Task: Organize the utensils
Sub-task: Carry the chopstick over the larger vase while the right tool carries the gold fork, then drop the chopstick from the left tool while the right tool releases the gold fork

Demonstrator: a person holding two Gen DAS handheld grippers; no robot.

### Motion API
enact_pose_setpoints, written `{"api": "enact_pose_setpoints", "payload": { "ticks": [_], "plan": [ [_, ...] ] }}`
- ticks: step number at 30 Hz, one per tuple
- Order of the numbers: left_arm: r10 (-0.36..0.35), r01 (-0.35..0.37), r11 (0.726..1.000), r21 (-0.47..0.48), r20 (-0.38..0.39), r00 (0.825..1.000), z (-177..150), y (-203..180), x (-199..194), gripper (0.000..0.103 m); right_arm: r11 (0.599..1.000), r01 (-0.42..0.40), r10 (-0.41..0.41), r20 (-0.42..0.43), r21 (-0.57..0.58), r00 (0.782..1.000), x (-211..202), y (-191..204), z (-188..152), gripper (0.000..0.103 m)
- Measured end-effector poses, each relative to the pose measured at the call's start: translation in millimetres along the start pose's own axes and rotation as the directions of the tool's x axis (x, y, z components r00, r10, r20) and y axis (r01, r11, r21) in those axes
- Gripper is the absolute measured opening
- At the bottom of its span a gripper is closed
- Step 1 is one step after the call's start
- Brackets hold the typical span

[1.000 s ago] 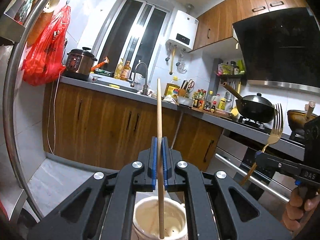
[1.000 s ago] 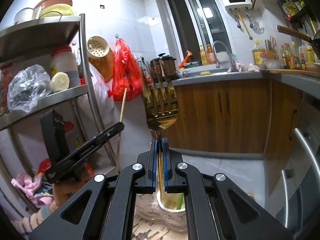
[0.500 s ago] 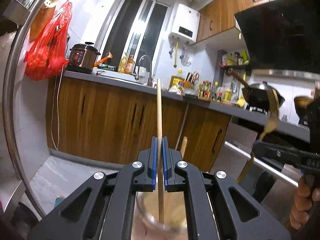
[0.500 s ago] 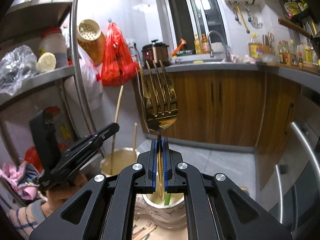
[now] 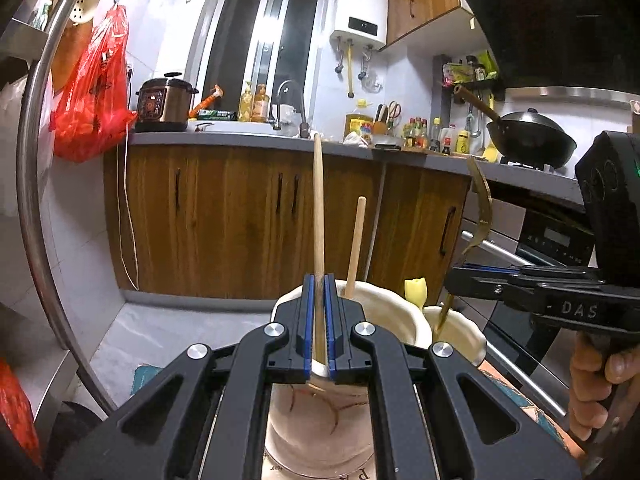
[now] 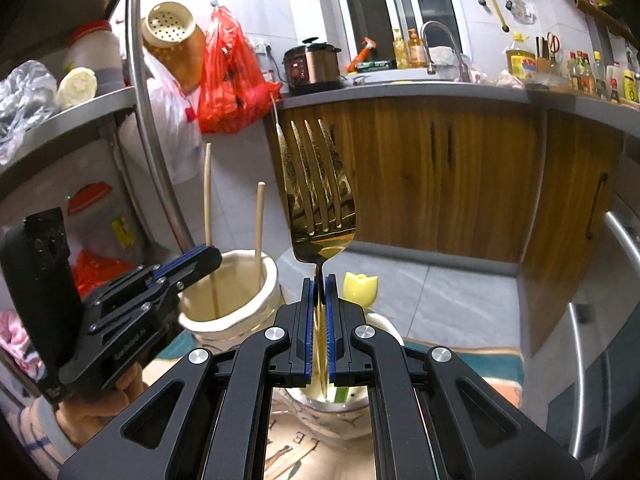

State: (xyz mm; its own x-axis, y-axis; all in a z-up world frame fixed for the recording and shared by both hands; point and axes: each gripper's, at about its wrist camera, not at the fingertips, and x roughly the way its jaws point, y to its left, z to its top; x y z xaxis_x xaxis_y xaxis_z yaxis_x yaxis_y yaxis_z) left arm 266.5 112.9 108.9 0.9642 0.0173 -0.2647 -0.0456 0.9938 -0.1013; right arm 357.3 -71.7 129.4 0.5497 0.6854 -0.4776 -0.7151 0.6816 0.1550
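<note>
the chopstick point(image 5: 319, 216) is a long, pale wooden stick, plain and slightly darker toward its top. it stands nearly upright, pinched between the blue pads of the left gripper point(image 5: 319, 320), whose fingers are closed tight on its lower part; its tip reaches down into the cream jar point(image 5: 384, 308) right below the fingers. a second chopstick point(image 5: 355, 240) already leans inside that same jar, just beside the held one and shorter to the eye.

the fork point(image 6: 318, 192) is gold-coloured and shiny, with four long tines and a mottled pattern on its broad head. it points upward, tines on top, with its thin neck clamped between the closed fingers of the right gripper point(image 6: 319, 320); the handle runs down behind the pads into the small holder point(image 6: 384, 326) underneath. a yellow tulip-shaped thing point(image 6: 360, 288) sticks up from that holder, just to the right of the fingers.

the two containers stand side by side, touching or nearly so, on a patterned mat point(image 6: 460, 364) on the tabletop. a hand point(image 5: 592, 384) grips the right tool's handle.
</note>
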Motion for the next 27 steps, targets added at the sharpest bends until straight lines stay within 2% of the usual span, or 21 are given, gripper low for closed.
{"api": "enact_pose_setpoints", "payload": {
  "ticks": [8, 11, 12, 13, 15, 17, 19, 20, 22, 23, 27],
  "plan": [
    [0.004, -0.003, 1.000, 0.021, -0.015, 1.000, -1.2, -3.5, 0.0, 0.005, 0.999, 0.000, 0.000, 0.001, 0.048, 1.000, 15.4, -9.3, 3.6, 0.007],
    [0.000, 0.000, 1.000, 0.023, -0.014, 1.000, -0.8, -2.9, -1.7, 0.011, 0.997, 0.008, -0.008, 0.003, 0.076, 1.000, 20.0, -16.7, 3.0, 0.007],
    [0.001, -0.001, 1.000, 0.024, -0.010, 1.000, -0.5, -2.0, -3.6, 0.022, 0.997, 0.011, -0.011, -0.002, 0.080, 1.000, 22.0, -18.4, 3.0, 0.007],
    [0.004, -0.004, 1.000, 0.023, -0.004, 1.000, -0.1, -1.0, -6.1, 0.037, 0.996, 0.014, -0.013, -0.008, 0.085, 1.000, 24.4, -20.6, 2.0, 0.007],
    [0.005, -0.005, 1.000, 0.022, 0.010, 1.000, 0.5, 0.5, -12.6, 0.047, 0.995, 0.012, -0.011, -0.005, 0.094, 1.000, 27.8, -23.6, -0.2, 0.007],
    [0.005, -0.005, 1.000, 0.020, 0.017, 1.000, 1.7, 2.5, -18.8, 0.049, 0.995, -0.004, 0.004, 0.002, 0.100, 1.000, 27.4, -25.4, -0.9, 0.007],
    [0.005, -0.006, 1.000, 0.011, 0.024, 1.000, 2.7, 5.0, -24.1, 0.055, 0.995, 0.000, 0.000, 0.001, 0.097, 1.000, 26.8, -25.4, -0.7, 0.009],
    [0.007, -0.007, 1.000, 0.002, 0.025, 1.000, 2.9, 7.8, -27.5, 0.056, 0.995, -0.001, 0.000, 0.006, 0.095, 1.000, 25.2, -25.1, -1.0, 0.012],
    [0.017, -0.017, 1.000, -0.023, 0.032, 0.999, 2.2, 13.1, -33.5, 0.068, 0.996, -0.005, 0.004, 0.008, 0.090, 1.000, 23.6, -24.8, -2.4, 0.020],
    [0.025, -0.024, 0.999, -0.041, 0.035, 0.999, 1.5, 17.2, -37.7, 0.070, 0.996, -0.003, 0.002, 0.008, 0.084, 1.000, 21.5, -23.8, -3.0, 0.024],
    [0.055, -0.054, 0.997, -0.047, 0.028, 0.998, -2.8, 25.8, -50.1, 0.070, 0.997, 0.001, -0.003, 0.019, 0.083, 1.000, 11.0, -24.4, -4.5, 0.025]
  ]
}}
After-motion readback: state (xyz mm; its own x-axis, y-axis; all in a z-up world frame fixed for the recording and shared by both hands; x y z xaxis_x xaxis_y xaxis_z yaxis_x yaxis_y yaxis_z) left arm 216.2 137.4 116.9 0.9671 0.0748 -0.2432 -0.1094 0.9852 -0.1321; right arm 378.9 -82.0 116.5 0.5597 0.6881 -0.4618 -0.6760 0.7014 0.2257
